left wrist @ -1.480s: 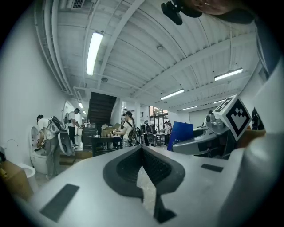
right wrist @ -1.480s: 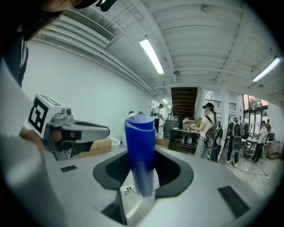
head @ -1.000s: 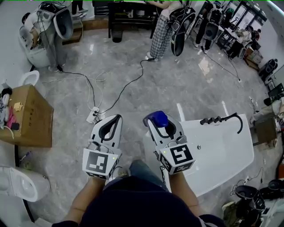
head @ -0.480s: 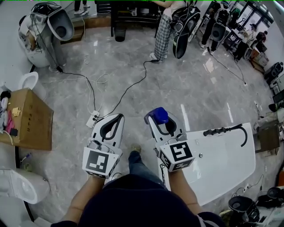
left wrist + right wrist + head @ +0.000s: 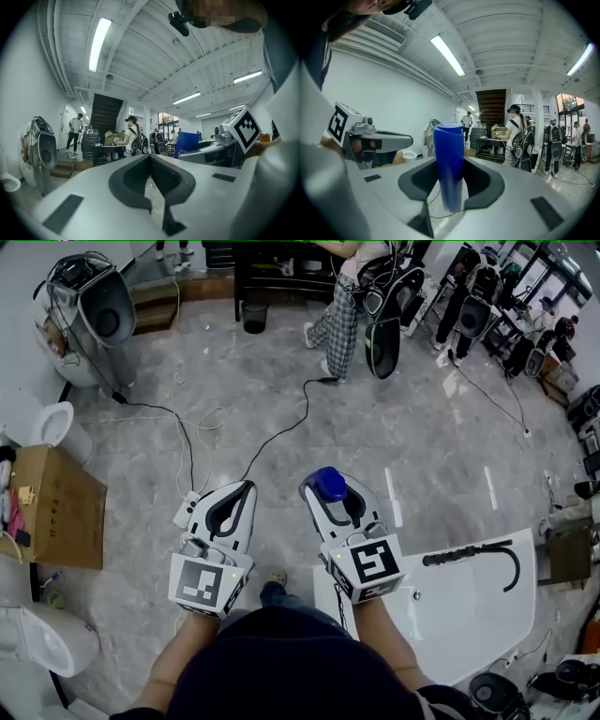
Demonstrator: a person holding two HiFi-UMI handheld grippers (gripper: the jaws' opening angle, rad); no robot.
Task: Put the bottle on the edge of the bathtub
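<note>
— Where is the bottle?

— In the right gripper (image 5: pixel 330 494). The blue bottle (image 5: pixel 449 159) stands upright between its jaws, and they press on it from both sides.

— Is it on the bathtub?

— No. In the head view the bottle is held over the grey floor (image 5: pixel 281 381), just past the corner of the white bathtub (image 5: pixel 469 610). The bathtub lies under the person's right forearm, and a black tap (image 5: pixel 469 554) lies along its far edge.

— And the left gripper?

— The left gripper (image 5: pixel 232 495) is level beside the right one, a little apart from it. Its jaws are closed tip to tip, with nothing between them.

— What else is around?

— A cardboard box (image 5: pixel 58 507) at the left and a toilet (image 5: pixel 37 636) below it. A black cable (image 5: pixel 272 432) runs across the floor to a power strip (image 5: pixel 186 510). A person in checked trousers (image 5: pixel 339 324) stands at the far side.
</note>
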